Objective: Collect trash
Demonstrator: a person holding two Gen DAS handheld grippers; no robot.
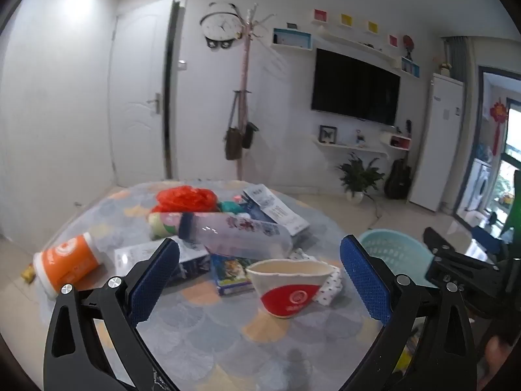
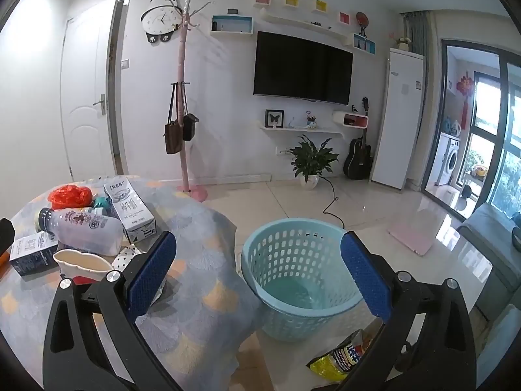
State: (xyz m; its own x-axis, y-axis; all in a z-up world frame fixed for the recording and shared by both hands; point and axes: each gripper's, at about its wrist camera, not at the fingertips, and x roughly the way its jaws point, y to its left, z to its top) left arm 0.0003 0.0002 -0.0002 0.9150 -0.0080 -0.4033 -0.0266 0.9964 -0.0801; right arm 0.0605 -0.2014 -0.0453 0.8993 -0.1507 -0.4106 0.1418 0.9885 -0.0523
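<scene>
Trash lies on a round table (image 1: 202,335): a crushed paper cup (image 1: 286,288) with a red band, a clear plastic bottle (image 1: 237,234) on its side, an orange tub (image 1: 66,262), small cartons (image 1: 231,272), a milk carton (image 1: 275,208) and a red plastic bag (image 1: 185,198). My left gripper (image 1: 257,280) is open and empty, with the cup between its fingers. My right gripper (image 2: 259,273) is open and empty above a light blue perforated basket (image 2: 302,277) on the floor beside the table. The cup (image 2: 83,265) and bottle (image 2: 81,228) also show in the right wrist view.
A yellow snack wrapper (image 2: 338,355) lies on the floor in front of the basket. A pink coat stand (image 2: 184,97), a potted plant (image 2: 311,163), a guitar (image 2: 358,156) and a pink mat (image 2: 412,236) stand further off. The right gripper's body (image 1: 469,267) shows at the right of the left wrist view.
</scene>
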